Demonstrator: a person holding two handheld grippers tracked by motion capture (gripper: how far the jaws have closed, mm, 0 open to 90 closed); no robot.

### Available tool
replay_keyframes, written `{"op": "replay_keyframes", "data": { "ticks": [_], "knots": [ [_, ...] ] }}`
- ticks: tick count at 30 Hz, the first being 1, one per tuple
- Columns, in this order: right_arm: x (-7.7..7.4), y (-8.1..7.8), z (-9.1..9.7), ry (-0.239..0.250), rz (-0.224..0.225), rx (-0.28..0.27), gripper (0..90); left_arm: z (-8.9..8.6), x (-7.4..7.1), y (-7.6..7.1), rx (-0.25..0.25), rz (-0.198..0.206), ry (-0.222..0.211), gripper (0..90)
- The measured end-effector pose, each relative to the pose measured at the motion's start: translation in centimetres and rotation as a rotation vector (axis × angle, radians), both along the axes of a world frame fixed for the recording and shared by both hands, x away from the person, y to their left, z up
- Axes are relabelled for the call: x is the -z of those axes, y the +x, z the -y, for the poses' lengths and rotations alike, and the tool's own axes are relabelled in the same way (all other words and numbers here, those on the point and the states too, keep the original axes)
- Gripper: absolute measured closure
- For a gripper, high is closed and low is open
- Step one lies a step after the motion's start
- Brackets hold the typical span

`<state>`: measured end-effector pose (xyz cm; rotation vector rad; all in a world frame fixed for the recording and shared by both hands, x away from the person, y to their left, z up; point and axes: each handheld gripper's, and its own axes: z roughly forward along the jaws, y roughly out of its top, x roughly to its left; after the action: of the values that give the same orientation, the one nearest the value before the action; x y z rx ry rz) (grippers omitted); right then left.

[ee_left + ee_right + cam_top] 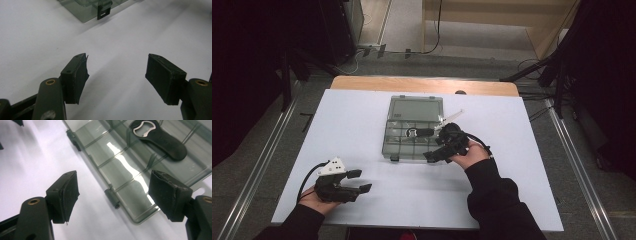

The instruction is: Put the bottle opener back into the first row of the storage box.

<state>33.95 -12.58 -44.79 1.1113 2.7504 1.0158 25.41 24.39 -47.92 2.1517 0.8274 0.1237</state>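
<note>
Resting low at the near left of the white surface (362,125), the left gripper (360,181) has its fingers (75,77) spread apart with nothing between them, just bare surface. A grey plate sits on top of it and a black cable loops back toward the left hand (314,200). In the left gripper view a corner of the clear box (85,10) with a black latch (103,11) shows at the far edge.

Right gripper (432,155) is held by the right hand (472,155) at the near right corner of the clear box (414,127), fingers (65,195) wide apart and empty. In the right gripper view one finger is over the white surface, the other over the box lid; cannot tell if either touches.

Clear box sits mid-surface, toward the far side, lid shut, dividers visible through it. A black bottle opener (160,137) with a metal head lies on or in the box, toward its right side; cannot tell which. Two black latches (112,198) on the near edge of the box.
</note>
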Motion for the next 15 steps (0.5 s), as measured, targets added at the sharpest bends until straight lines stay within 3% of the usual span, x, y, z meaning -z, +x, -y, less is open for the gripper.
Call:
{"op": "replay_keyframes", "data": {
  "ticks": [8,15],
  "knots": [
    [0.3,-1.5,0.8,0.055,0.029,0.003,23.7,0.1,0.0,-0.1,0.010,-0.005,-0.001,33.3],
    [0.8,-3.1,1.5,0.070,0.035,0.003,23.6,0.1,0.0,-0.1,0.010,-0.004,0.003,33.4]
  ]
}}
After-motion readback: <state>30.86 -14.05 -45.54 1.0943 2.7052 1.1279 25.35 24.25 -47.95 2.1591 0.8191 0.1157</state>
